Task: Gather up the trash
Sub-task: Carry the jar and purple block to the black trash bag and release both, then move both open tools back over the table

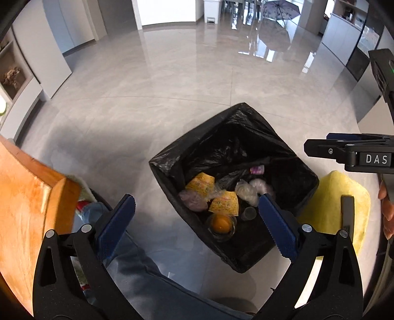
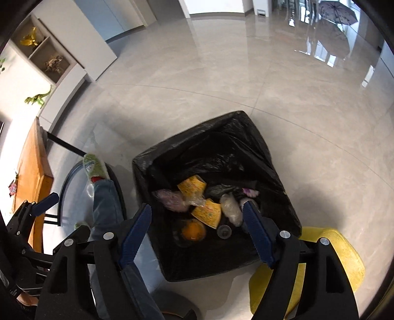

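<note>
A bin lined with a black bag stands on the grey floor. Inside lie yellow wrappers, crumpled clear plastic bags, a pink scrap and a clear cup with an orange yolk-like thing. My left gripper hangs above the bin's near side, open, nothing between its blue pads. The right wrist view shows the same bin and yellow wrappers below my right gripper, also open and empty. Each gripper shows at the edge of the other's view.
A wooden table is at the left. A yellow stool stands right beside the bin. A person's jeans leg and green slipper are left of the bin, by a black chair frame. An open umbrella lies far back.
</note>
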Motion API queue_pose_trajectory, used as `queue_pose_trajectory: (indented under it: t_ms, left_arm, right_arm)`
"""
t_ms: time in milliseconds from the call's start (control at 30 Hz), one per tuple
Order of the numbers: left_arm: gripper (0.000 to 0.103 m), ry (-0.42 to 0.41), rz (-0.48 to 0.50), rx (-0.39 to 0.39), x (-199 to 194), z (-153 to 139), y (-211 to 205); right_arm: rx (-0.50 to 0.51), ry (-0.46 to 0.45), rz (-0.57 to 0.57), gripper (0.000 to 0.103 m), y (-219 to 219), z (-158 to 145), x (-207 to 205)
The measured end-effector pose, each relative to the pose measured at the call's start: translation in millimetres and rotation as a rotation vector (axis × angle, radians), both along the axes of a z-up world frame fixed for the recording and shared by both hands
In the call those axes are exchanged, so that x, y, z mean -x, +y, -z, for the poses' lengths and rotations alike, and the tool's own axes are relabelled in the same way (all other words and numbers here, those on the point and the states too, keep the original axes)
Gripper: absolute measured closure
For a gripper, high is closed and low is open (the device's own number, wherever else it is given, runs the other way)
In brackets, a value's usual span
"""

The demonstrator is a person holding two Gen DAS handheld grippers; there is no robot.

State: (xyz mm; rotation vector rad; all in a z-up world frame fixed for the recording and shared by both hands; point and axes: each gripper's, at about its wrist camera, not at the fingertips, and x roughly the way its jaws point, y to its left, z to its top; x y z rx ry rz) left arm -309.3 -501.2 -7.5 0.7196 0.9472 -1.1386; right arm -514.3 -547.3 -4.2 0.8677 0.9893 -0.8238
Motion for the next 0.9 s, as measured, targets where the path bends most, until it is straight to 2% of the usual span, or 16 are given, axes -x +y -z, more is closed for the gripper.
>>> queue_pose_trajectory:
  t_ms: [167,467,600,767,900]
  left_arm:
    - [0.006,-0.026,-0.037,0.034,-8.5,-12.5,19.0]
    - [0.006,-0.089,-0.196,0.089,-57.9,-42.0,83.8]
    - [0.006,-0.1,-0.301,0.129,-90.4,-56.8,125.1]
    - [0.006,-0.132,-0.445,0.131,-132.5,-63.3,178.9]
    - [0.006,-0.11,-0.591,0.145,-169.3,-64.9,232.9]
  right_arm:
    - [0.029,-0.041,-0.099,0.026,14.4,-20.7,-41.0]
    - [0.08,-0.106,-0.344,0.026,63.2,-57.9,-145.0]
    - [0.091,-0.116,-0.452,0.026,84.6,-66.3,-193.6]
    - [0.098,-0.14,-0.586,0.026,118.6,-76.5,-254.2]
    - [0.095,-0.145,-0.68,0.026,148.0,-81.2,-297.2]
